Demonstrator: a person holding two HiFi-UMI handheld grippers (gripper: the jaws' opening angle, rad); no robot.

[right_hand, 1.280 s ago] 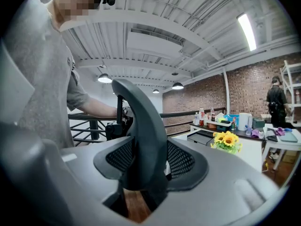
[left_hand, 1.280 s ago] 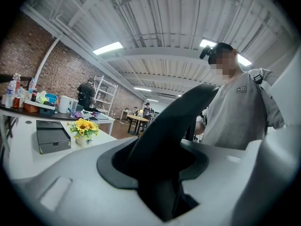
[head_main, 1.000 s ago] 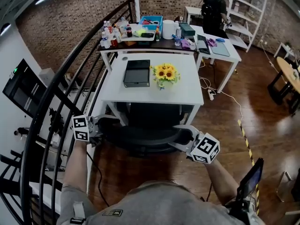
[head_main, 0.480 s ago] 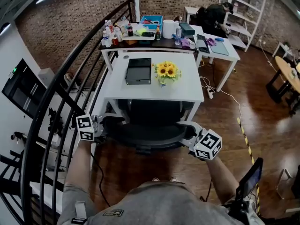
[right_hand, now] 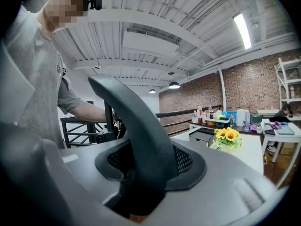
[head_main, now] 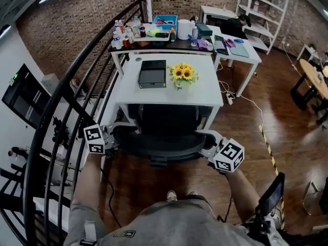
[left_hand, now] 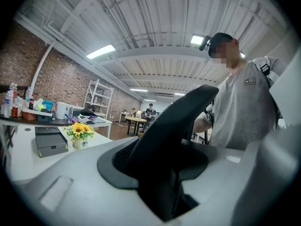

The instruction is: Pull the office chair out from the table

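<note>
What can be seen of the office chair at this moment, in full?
The office chair is black, with a wide curved backrest whose smooth dark top rim faces the person. Its seat is partly tucked under the near edge of the white table; the base and wheels are hidden. The left gripper clamps the rim's left end and the right gripper its right end, the right's jaws having just been closing on it. Nothing else visibly touches it.
</note>
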